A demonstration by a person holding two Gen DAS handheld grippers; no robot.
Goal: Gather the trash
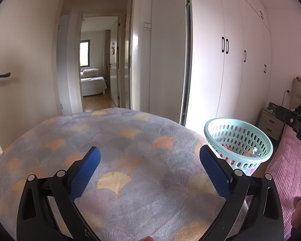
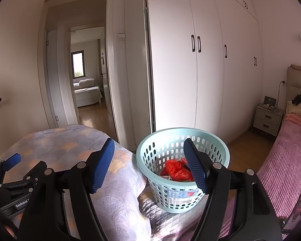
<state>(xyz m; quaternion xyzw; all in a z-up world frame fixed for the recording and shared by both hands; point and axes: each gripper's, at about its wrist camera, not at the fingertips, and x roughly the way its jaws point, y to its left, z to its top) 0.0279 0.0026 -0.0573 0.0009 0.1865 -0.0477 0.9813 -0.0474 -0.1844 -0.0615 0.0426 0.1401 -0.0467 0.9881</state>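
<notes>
1. Between the right tongs' [image 2: 148, 164] spread jaws and a little beyond them stands the basket [image 2: 182, 198]. The jaws grip nothing, and the pale green rim lies just ahead of the right pad.
2. Inside the basket sits a red bag [image 2: 176, 169] with other wrappers beside it, so the trash seems already gathered there.
3. Left tongs [image 1: 150, 172] hang wide apart over the quilt [image 1: 120, 140] and hold nothing. The basket [image 1: 238, 138] stands to their right, just off the quilt's edge.
4. I judge the basket is kept between the two beds so either tongs can drop into it without a long reach.
5. No loose trash shows on the quilt ahead of either tongs, so collecting looks near done.
</notes>
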